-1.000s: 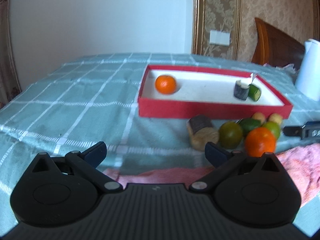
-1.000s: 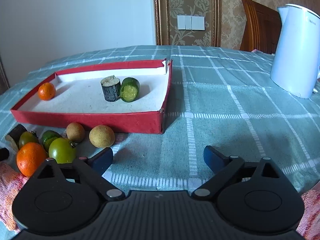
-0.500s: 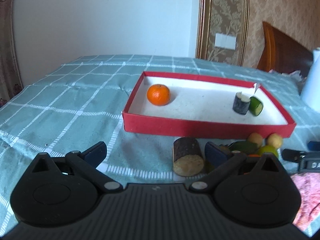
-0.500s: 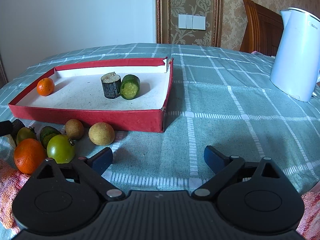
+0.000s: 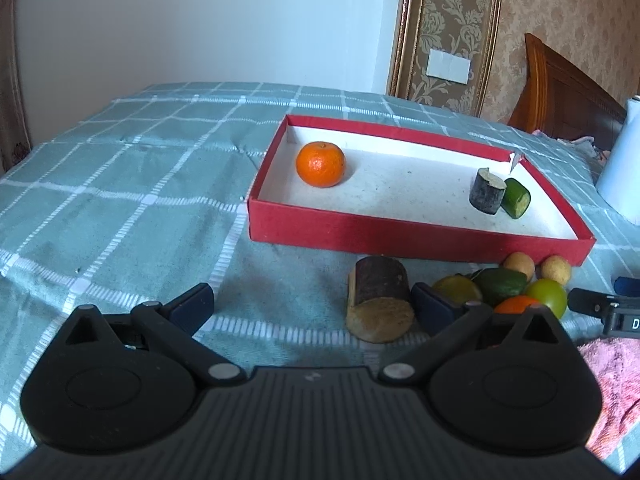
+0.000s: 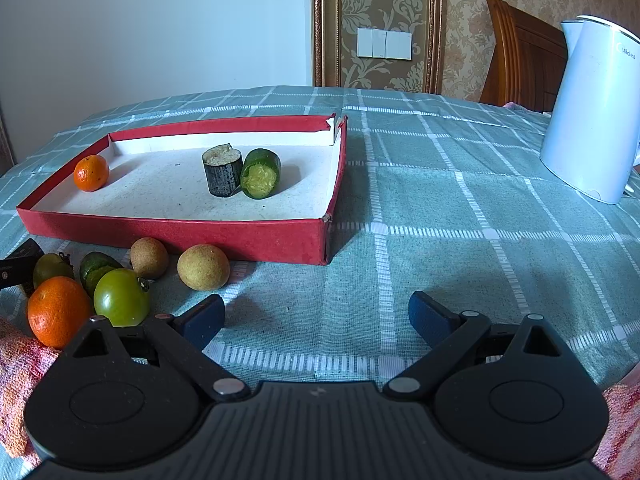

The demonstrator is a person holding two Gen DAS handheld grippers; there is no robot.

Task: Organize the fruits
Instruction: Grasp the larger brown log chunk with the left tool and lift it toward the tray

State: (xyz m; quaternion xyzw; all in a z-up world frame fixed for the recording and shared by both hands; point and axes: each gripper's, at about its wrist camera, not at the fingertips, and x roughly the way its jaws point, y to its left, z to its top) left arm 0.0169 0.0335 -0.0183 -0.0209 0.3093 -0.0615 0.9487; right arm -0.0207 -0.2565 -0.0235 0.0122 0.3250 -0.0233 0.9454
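Observation:
A red tray (image 5: 416, 234) (image 6: 172, 230) holds an orange (image 5: 320, 164) (image 6: 91, 173), a dark cut piece (image 5: 488, 190) (image 6: 222, 174) and a green cut piece (image 5: 516, 198) (image 6: 261, 174). In front of the tray lie a brown log-like piece (image 5: 380, 304), a second orange (image 6: 58, 311), a green tomato (image 6: 121, 297), two tan round fruits (image 6: 203, 267) (image 6: 149, 257) and a dark green fruit (image 6: 94, 270). My left gripper (image 5: 310, 308) is open and empty, its right finger beside the brown piece. My right gripper (image 6: 316, 318) is open and empty over the cloth.
A white kettle (image 6: 596, 112) stands at the right on the teal checked tablecloth (image 6: 460, 208). A pink towel (image 5: 612, 388) (image 6: 18, 376) lies at the near edge. A wooden chair back (image 6: 520, 52) is behind the table.
My left gripper has swung left and closer to the table, so the tray and brown piece shifted right in view. My right gripper has edged slightly forward. Both stay open.

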